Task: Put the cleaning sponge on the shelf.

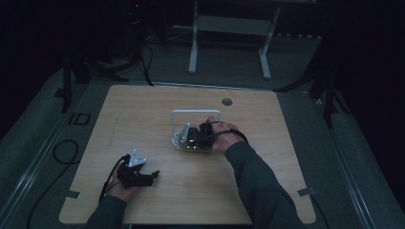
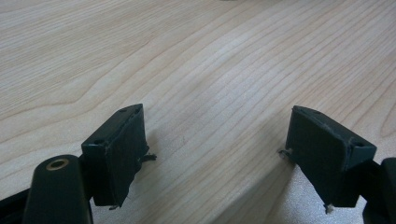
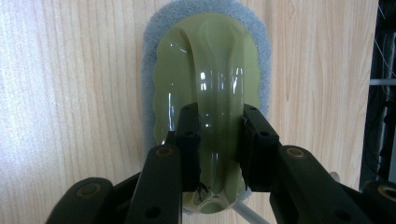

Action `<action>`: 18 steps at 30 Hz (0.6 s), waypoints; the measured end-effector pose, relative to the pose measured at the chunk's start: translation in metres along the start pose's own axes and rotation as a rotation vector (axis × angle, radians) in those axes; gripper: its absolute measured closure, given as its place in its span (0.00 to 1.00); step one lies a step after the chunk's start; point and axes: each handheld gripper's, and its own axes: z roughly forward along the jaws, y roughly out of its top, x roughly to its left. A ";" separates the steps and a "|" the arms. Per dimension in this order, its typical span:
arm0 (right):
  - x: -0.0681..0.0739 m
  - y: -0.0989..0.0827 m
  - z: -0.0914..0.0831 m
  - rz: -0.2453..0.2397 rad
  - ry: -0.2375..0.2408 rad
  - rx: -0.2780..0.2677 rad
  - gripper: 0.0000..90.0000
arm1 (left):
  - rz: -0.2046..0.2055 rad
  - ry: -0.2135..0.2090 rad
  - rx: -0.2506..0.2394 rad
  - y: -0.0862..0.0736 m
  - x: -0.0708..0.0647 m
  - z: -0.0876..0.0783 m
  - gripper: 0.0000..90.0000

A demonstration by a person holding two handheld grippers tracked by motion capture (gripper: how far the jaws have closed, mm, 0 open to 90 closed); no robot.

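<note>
A scrubbing pad lies flat on the wooden table. It has a grey-blue sponge base and a translucent green arched handle. My right gripper is shut on that handle, one jaw on each side of the arch. In the high view the right gripper sits at the table's middle, over the pad. My left gripper rests low at the front left with its jaws wide apart. Between the jaws of the left gripper there is just bare wood.
A white wire frame stands upright just behind the pad. A round grommet hole sits near the table's far edge. Beyond the table stand white desk legs and dark stands on a grey floor.
</note>
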 end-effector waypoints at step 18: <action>-0.004 0.006 0.003 -0.024 -0.024 -0.001 0.79 | 0.000 0.000 0.000 0.000 0.000 0.000 0.23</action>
